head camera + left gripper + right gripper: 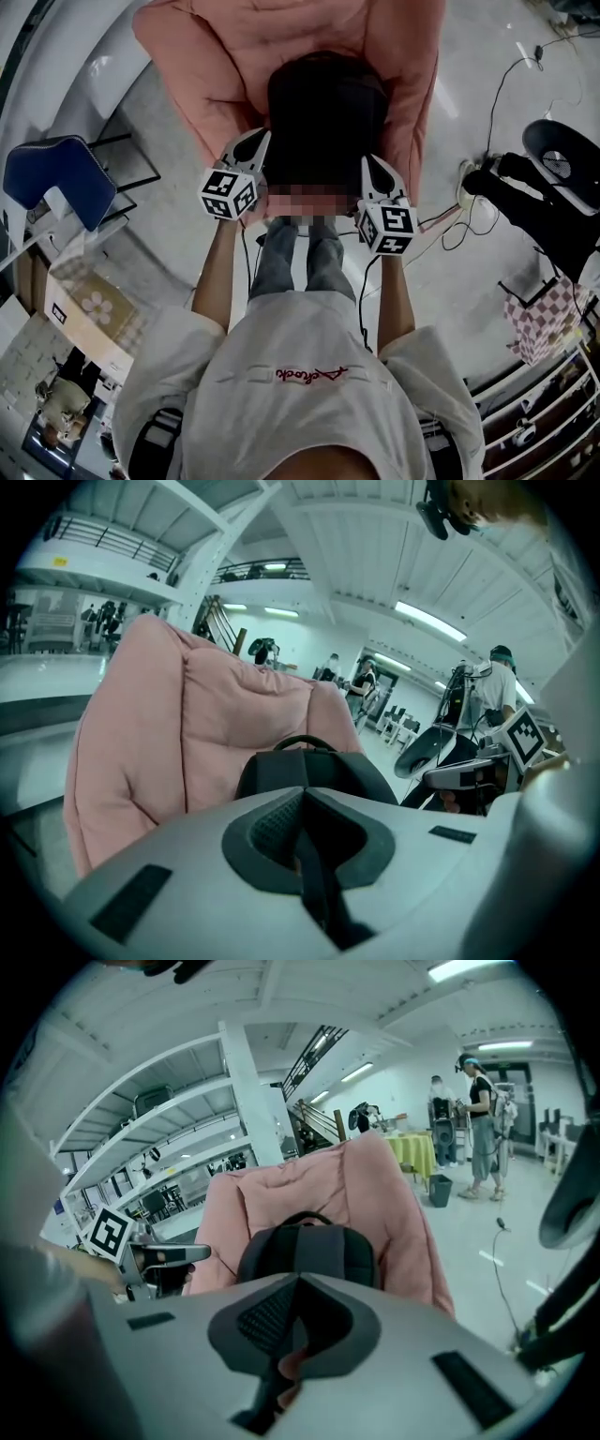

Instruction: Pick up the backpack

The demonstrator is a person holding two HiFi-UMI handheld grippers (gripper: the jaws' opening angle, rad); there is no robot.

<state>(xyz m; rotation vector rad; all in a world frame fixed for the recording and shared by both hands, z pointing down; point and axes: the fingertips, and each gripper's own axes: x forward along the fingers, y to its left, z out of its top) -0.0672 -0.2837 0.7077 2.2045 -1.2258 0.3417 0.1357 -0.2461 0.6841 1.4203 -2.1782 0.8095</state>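
Observation:
A black backpack (326, 105) stands upright in the seat of a pink beanbag chair (211, 56), its carry handle at the top. Both grippers hover just in front of it, apart from it. My left gripper (255, 142) is shut and empty near the pack's left lower side. My right gripper (371, 167) is shut and empty near its right lower side. In the left gripper view the backpack (314, 769) rises just beyond the closed left gripper (302, 803). In the right gripper view the backpack (305, 1249) sits dead ahead of the closed right gripper (298, 1286).
A blue chair (56, 176) stands to the left and a cardboard box (89, 305) lower left. Cables and a power strip (466, 187) lie on the floor at right, beside a black chair base (553, 178) and a checkered bag (544, 319). People (480, 1119) stand far back.

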